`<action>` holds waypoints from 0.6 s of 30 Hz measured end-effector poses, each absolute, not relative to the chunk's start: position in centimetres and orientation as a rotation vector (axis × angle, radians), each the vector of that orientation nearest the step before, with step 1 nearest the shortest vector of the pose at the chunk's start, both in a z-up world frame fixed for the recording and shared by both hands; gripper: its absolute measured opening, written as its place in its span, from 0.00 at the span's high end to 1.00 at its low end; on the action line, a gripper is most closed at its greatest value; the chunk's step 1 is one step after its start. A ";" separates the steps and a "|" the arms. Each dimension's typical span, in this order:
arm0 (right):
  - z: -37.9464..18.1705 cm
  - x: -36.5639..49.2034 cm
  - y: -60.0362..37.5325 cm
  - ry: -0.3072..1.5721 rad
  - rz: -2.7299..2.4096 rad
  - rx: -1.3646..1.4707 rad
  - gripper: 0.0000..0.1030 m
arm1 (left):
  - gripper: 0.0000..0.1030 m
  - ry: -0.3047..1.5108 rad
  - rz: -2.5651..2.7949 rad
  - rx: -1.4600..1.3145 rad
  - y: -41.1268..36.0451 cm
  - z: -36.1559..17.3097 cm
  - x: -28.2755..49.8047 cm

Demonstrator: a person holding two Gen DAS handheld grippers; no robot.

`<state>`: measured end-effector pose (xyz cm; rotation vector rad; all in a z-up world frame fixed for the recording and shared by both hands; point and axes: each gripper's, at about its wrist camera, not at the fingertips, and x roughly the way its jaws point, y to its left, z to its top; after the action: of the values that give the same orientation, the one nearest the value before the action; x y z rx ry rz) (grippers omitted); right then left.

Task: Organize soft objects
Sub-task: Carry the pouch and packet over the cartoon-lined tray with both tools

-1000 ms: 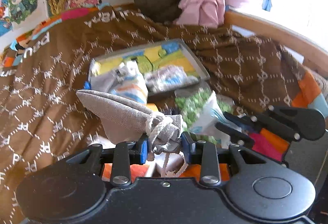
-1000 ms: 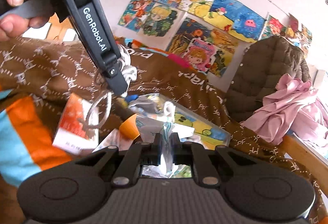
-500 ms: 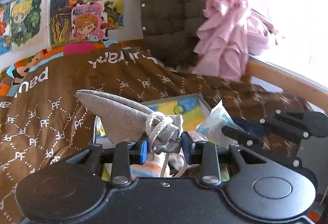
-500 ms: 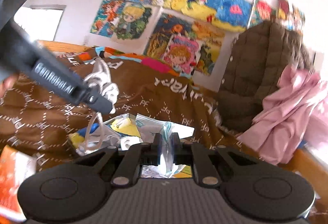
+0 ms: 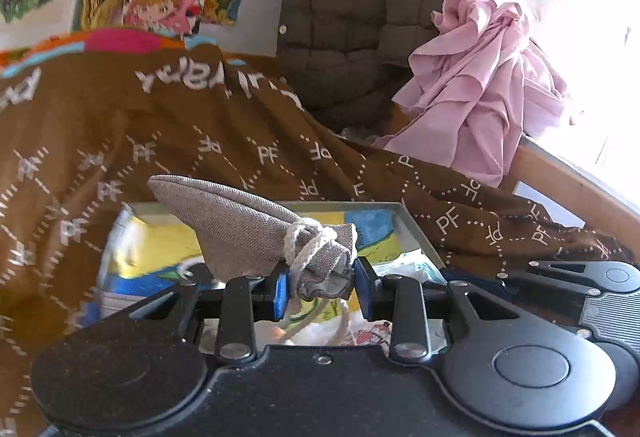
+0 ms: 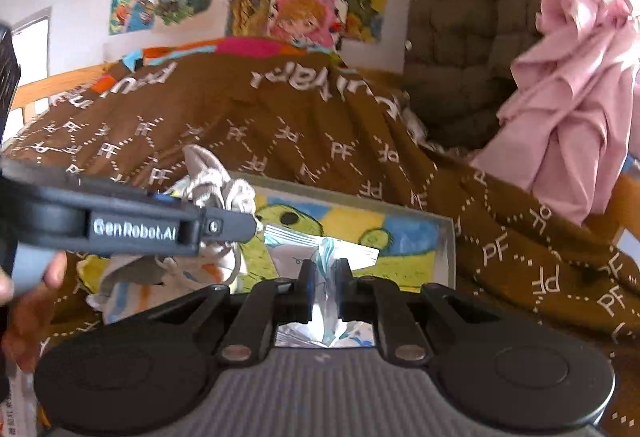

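Note:
My left gripper (image 5: 320, 287) is shut on the tied neck of a grey drawstring pouch (image 5: 240, 223), held above a shallow tray (image 5: 416, 233) with a yellow and blue cartoon lining. My right gripper (image 6: 323, 283) is shut on a crinkly white and silver plastic packet (image 6: 320, 257), also over the tray (image 6: 446, 249). The left gripper's side (image 6: 132, 225) crosses the right wrist view with the pouch (image 6: 208, 181) above it. The right gripper's body (image 5: 580, 285) shows at the right of the left wrist view.
The tray lies on a brown patterned blanket (image 5: 200, 133) on a bed. A brown quilted jacket (image 5: 360, 17) and a pink garment (image 5: 480, 89) are heaped at the back right. Posters (image 6: 304, 5) cover the wall. A wooden bed rail (image 5: 560, 181) runs along the right.
Both grippers have moved forward toward the tray and tilted up, each keeping its hold. The loose packets on the blanket have dropped out of view.

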<state>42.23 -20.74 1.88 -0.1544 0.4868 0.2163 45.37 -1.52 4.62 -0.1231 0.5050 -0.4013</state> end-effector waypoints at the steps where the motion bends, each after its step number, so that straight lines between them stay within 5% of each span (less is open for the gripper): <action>1: 1.7 42.5 -20.8 0.492 0.209 -0.160 0.89 | 0.66 0.513 -0.408 -0.138 -1.7 4.0 45.9; 18: 0.1 44.3 -20.9 0.567 0.171 -0.209 0.84 | 0.66 0.601 -0.453 -0.209 -3.0 -0.8 47.1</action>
<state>44.30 -20.86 0.13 -0.2092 0.5670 0.1706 47.06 -2.95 -0.80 -0.2088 0.6012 -0.4529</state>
